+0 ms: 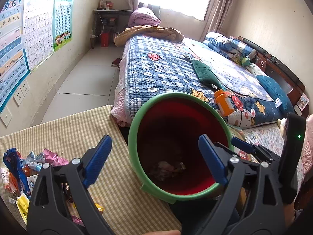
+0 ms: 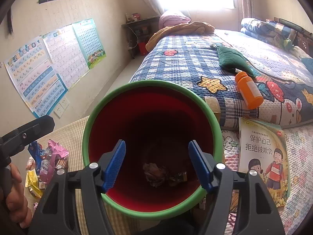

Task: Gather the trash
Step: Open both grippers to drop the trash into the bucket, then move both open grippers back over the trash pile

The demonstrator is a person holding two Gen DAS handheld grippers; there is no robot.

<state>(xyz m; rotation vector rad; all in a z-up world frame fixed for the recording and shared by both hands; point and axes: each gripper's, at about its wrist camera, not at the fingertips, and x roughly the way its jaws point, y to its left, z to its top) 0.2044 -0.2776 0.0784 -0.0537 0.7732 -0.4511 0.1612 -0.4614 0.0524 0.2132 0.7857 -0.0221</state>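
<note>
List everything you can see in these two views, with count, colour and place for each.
bin: one, red inside with green rim, beside the table, in front of both grippers
crumpled trash: a few pieces, brownish, at the bin's bottom
wrappers: a pile, pink, blue, yellow, on the checked tablecloth left of the bin
bottle: one, orange, lying on the bed quilt
cushion: one, dark green, on the bed behind the bottle
book: one, illustrated cover, on the floral cover right of the bin
posters: three, on the left wall
left gripper: black with blue pads, open, nothing between them
right gripper: black with blue pads, open over the bin
hand: one, lower left, holding the left gripper's handle
</note>
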